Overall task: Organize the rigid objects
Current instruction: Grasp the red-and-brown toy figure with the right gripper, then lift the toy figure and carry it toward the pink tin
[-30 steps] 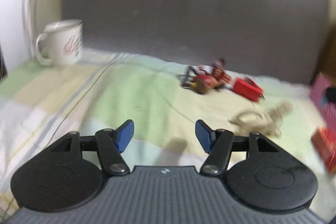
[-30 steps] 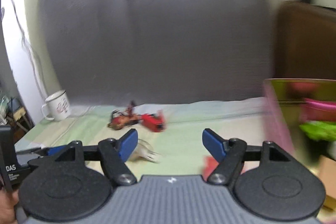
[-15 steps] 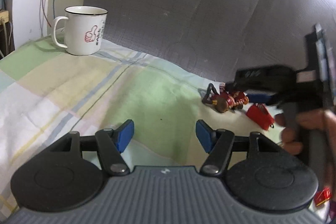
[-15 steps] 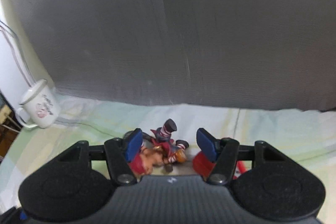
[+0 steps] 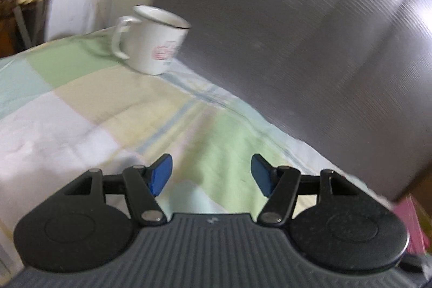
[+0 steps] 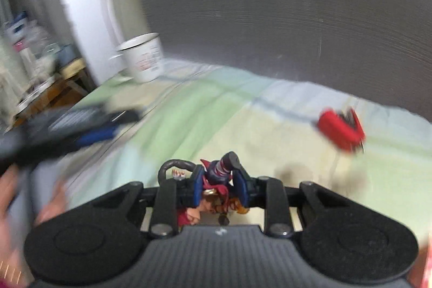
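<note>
Counts of the things we can see on the checked bedsheet

We count one white mug (image 5: 154,41), one toy figure (image 6: 216,188) clamped between the right gripper's (image 6: 219,186) blue pads, and one red object (image 6: 340,129) lying apart on the sheet (image 5: 113,109). We count two grippers: the right one, and the left gripper (image 5: 212,176) with its fingers spread.

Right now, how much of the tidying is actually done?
Barely begun, it seems. Nothing looks put away. In hand: the right gripper is shut on the toy figurine. Left to do: the red toy and white mug sit loose on the checked sheet; the left gripper is open, empty.
</note>
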Demonstrator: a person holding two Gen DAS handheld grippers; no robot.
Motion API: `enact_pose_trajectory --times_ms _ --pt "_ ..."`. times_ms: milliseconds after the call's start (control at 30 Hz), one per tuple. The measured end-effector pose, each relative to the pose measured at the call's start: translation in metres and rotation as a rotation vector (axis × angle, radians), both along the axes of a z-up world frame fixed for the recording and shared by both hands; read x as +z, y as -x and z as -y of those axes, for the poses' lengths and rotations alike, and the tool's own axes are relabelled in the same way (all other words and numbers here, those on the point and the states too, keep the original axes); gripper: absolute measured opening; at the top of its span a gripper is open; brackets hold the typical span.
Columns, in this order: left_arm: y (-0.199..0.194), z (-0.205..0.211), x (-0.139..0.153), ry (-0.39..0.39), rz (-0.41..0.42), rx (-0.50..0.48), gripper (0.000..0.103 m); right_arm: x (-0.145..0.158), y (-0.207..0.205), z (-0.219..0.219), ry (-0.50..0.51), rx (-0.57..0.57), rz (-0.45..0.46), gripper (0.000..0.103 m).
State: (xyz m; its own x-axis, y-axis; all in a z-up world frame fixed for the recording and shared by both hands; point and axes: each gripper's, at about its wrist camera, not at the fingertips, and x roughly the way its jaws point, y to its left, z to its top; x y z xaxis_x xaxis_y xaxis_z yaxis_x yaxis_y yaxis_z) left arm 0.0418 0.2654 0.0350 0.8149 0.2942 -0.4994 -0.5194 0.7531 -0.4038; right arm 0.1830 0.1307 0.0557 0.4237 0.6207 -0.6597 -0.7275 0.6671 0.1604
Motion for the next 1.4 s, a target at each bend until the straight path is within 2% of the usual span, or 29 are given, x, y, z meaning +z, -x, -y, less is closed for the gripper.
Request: enact_pose_trajectory --times_ms 100,200,267,333,400,467,533,600,667,800,833,867,933,1000,1033,1067,1133,1200,1267,1400 --pt "-0.011 0.038 0.003 -0.080 0.007 -0.220 0.066 -0.001 0.038 0.047 -0.036 -0.059 -0.004 0.024" --pt "-0.018 0.097 0.001 -0.142 0.009 -0.509 0.066 -0.006 0.067 0.118 -0.093 -0.241 -0.001 0.024" --pt "-0.016 0.135 0.001 -0.098 0.028 -0.701 0.066 -0.008 0.087 0.162 -0.116 -0.377 0.030 0.024" --pt "-0.008 0.174 0.005 -0.081 0.053 -0.847 0.067 -0.010 0.106 0.209 -0.153 -0.510 0.039 0.024" --pt "0.000 0.206 0.007 -0.082 0.056 -0.939 0.067 -0.015 0.122 0.251 -0.192 -0.636 0.023 0.024" --pt "0.004 0.235 0.004 -0.044 0.048 -1.005 0.067 -0.020 0.133 0.281 -0.210 -0.715 0.005 0.024" --pt "0.003 0.256 -0.001 0.007 0.027 -1.047 0.069 -0.028 0.141 0.296 -0.222 -0.742 -0.002 0.027" --pt "0.005 0.274 -0.007 0.021 0.003 -1.075 0.069 -0.033 0.147 0.303 -0.251 -0.733 -0.003 0.032" --pt "0.009 0.284 -0.011 0.029 -0.019 -1.089 0.069 -0.030 0.154 0.304 -0.256 -0.712 0.034 0.050" --pt "0.020 0.289 -0.013 0.085 -0.014 -1.114 0.068 -0.020 0.168 0.315 -0.275 -0.600 0.151 0.076" --pt "0.022 0.291 -0.013 0.079 -0.014 -1.113 0.068 -0.021 0.172 0.318 -0.278 -0.558 0.171 0.088" --pt "0.022 0.292 -0.013 0.069 -0.015 -1.113 0.067 -0.022 0.177 0.317 -0.265 -0.519 0.192 0.090" --pt "0.018 0.299 -0.015 0.059 -0.030 -1.119 0.065 -0.029 0.179 0.310 -0.192 -0.459 0.217 0.088" --pt "0.012 0.304 -0.019 0.060 -0.055 -1.133 0.052 -0.037 0.176 0.302 -0.114 -0.434 0.228 0.083" --pt "0.010 0.309 -0.021 0.057 -0.069 -1.148 0.049 -0.039 0.173 0.297 -0.095 -0.424 0.224 0.081" --pt "0.009 0.314 -0.024 0.038 -0.084 -1.155 0.044 -0.042 0.169 0.295 -0.081 -0.413 0.214 0.077" --pt "0.010 0.321 -0.027 -0.019 -0.069 -1.150 0.043 -0.045 0.159 0.289 -0.049 -0.401 0.201 0.073" --pt "0.010 0.323 -0.021 -0.049 -0.070 -1.142 0.038 -0.047 0.152 0.287 -0.051 -0.399 0.208 0.071" --pt "0.011 0.325 -0.005 -0.068 -0.043 -1.145 0.039 -0.044 0.148 0.291 -0.075 -0.402 0.198 0.071" --pt "0.007 0.336 0.039 -0.139 0.083 -1.174 0.039 -0.019 0.155 0.307 -0.123 -0.412 0.330 0.071"
